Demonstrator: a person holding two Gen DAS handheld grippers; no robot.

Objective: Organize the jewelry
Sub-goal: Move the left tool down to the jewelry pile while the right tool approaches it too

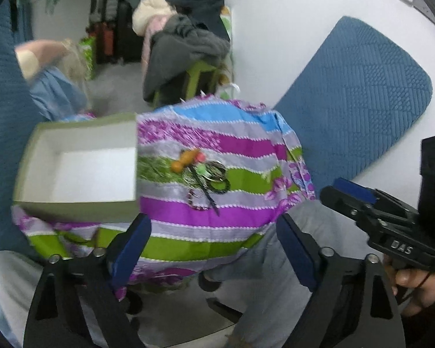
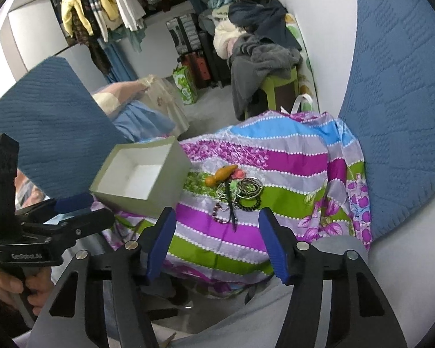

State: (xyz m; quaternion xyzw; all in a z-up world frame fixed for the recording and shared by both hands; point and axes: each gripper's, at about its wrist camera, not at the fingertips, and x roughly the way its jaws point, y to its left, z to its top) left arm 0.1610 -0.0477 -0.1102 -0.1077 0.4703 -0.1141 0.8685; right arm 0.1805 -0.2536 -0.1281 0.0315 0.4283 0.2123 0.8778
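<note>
A small heap of jewelry (image 1: 203,172) lies on a striped purple, green and blue cloth (image 1: 217,220): an orange wooden piece (image 1: 185,161), metal rings, a black bead bracelet (image 1: 221,186) and bead chains. It also shows in the right wrist view (image 2: 235,192). An open grey box (image 1: 81,168) with a white, empty inside sits to the left of the heap, also in the right wrist view (image 2: 142,175). My left gripper (image 1: 214,249) is open and empty, short of the heap. My right gripper (image 2: 217,242) is open and empty, just short of the heap; it appears in the left wrist view (image 1: 353,191).
The cloth covers a raised surface over my lap. Blue quilted cushions (image 1: 353,95) (image 2: 52,133) lie on both sides. A green stool (image 2: 278,87) piled with clothes stands behind, with hanging clothes (image 2: 101,8) and suitcases farther back.
</note>
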